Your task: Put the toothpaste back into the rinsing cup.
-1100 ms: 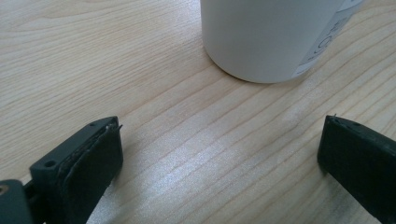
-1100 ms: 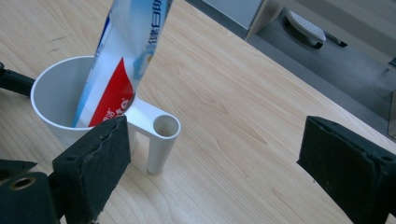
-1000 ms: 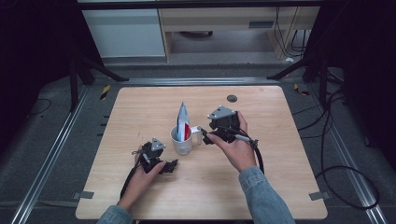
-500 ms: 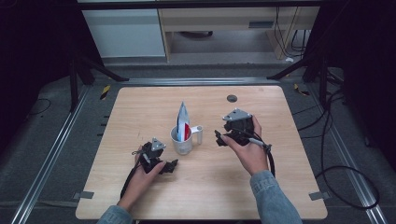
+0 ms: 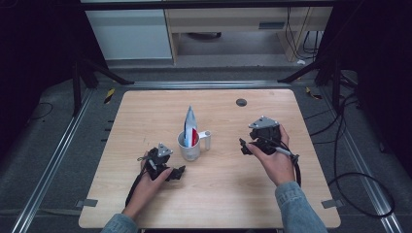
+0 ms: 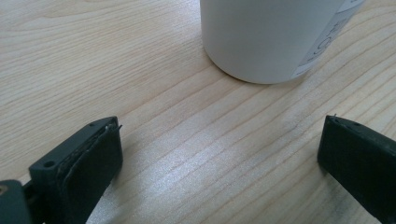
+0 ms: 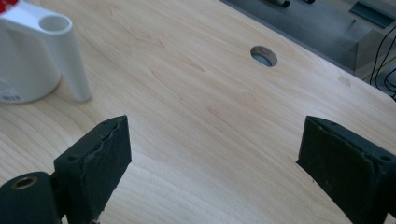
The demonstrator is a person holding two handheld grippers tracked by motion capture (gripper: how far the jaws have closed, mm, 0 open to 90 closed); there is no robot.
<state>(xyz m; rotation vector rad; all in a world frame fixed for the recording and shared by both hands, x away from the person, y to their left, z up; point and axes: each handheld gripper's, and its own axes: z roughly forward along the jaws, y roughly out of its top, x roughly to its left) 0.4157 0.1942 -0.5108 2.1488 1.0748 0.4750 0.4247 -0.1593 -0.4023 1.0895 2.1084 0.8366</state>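
Mug (image 5: 189, 145) with tube (image 5: 190, 127) stands mid-counter (image 5: 145, 111). Left gripper (image 5: 176, 173), wide open and empty, sits just beside it; right gripper (image 5: 244, 147), likewise open, is well apart. Any withdrawal should avoid the handle (image 7: 65, 56).

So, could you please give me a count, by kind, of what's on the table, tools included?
White cup: 1
Toothpaste tube, standing in the cup: 1
Tools, left tool and right tool, both open: 2
Total: 4
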